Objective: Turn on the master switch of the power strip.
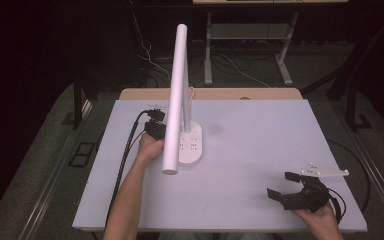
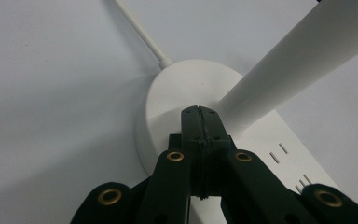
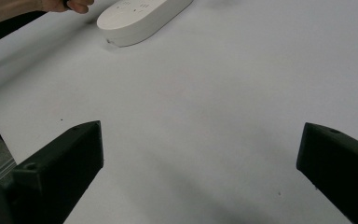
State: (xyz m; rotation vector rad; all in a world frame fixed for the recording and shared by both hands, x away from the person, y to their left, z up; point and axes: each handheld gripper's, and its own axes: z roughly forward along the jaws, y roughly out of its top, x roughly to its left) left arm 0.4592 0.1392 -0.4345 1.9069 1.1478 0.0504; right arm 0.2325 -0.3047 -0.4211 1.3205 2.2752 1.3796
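Overhead, the white desk lamp (image 1: 182,115) stands left of centre on the table (image 1: 260,150); the left gripper (image 1: 155,126) sits at its base, the right gripper (image 1: 300,192) lies well apart near the front right corner, jaws spread. Left gripper view: jaws pressed fully together, nothing between them, tips over the lamp base (image 2: 177,93) beside the stem. Right gripper view: jaws wide apart, empty; base at top left.

Dim, grainy views; dark surroundings, soft shadows, slightly blurred close-ups.
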